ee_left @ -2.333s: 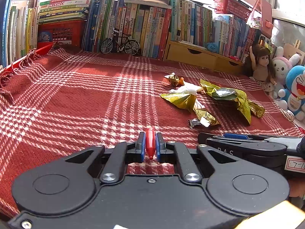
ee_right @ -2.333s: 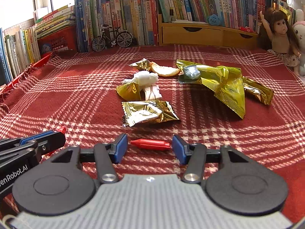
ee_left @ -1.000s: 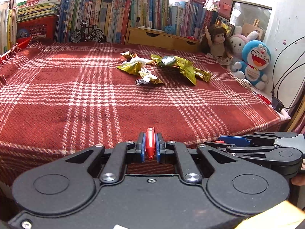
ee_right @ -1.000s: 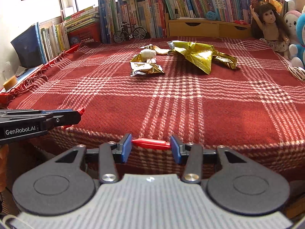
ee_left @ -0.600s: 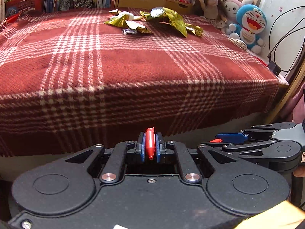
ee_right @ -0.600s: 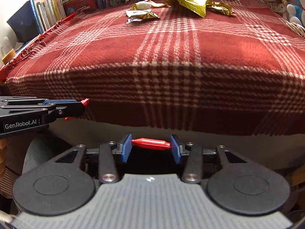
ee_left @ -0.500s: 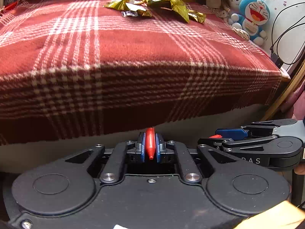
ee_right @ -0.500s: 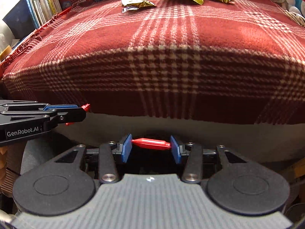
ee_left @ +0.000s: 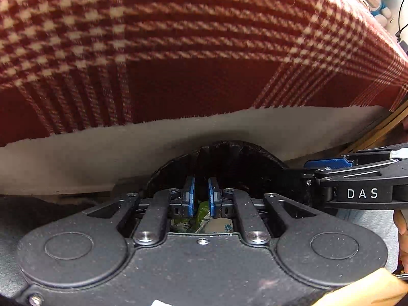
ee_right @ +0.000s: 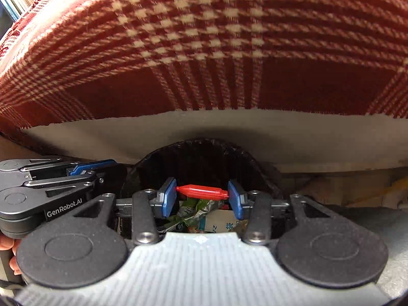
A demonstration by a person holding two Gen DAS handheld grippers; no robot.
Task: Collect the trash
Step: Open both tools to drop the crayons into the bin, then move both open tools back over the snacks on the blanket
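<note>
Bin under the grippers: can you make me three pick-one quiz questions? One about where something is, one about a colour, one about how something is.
1. Where is the bin?
A. on a chair
B. below the blanket's hanging edge
C. on a bookshelf

2. What colour is the stick between the right gripper's pads?
A. red
B. yellow
C. white

3. How is the bin?
A. empty
B. tipped over
C. holding wrappers

Answers:
1 B: the bin's dark rim sits under the cloth's edge.
2 A: the stick spanning the blue pads is red.
3 C: green and white wrappers lie inside it.
</note>
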